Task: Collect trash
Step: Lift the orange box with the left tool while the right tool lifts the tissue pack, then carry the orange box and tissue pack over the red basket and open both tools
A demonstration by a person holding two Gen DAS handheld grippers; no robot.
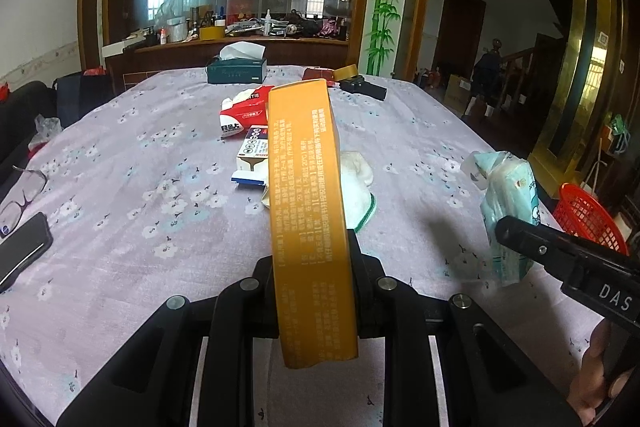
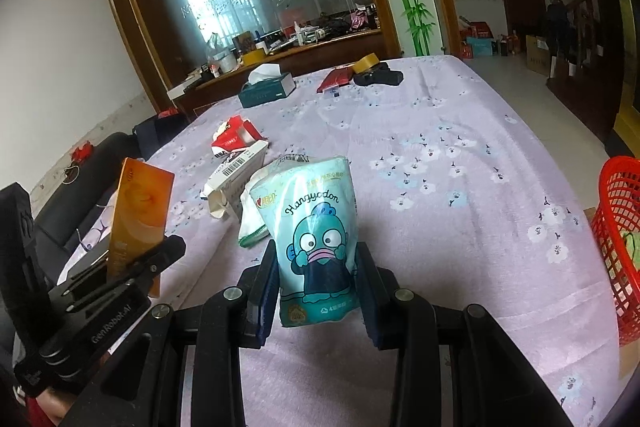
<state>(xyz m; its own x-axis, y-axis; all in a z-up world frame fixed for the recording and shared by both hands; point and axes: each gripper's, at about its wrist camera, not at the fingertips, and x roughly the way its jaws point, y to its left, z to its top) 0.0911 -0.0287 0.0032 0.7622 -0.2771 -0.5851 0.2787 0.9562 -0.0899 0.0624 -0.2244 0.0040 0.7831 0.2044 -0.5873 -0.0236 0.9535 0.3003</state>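
Note:
My left gripper (image 1: 314,267) is shut on a long orange carton (image 1: 306,211) and holds it above the purple flowered tablecloth (image 1: 140,227). The carton also shows at the left of the right wrist view (image 2: 138,211). My right gripper (image 2: 318,279) is shut on a teal cartoon tissue pack (image 2: 316,239), which also shows in the left wrist view (image 1: 510,211). On the table lie a red-and-white tissue wrapper (image 1: 242,111), a white-and-blue small box (image 1: 252,155) and a crumpled white wrapper with a green edge (image 1: 358,187). A red mesh basket (image 2: 618,247) stands at the table's right edge.
A dark green tissue box (image 1: 236,69), a roll of tape (image 1: 346,71), a red packet and a black device (image 1: 364,89) sit at the far end. Glasses (image 1: 22,193) and a black phone (image 1: 20,249) lie at the left edge. A cluttered sideboard stands behind.

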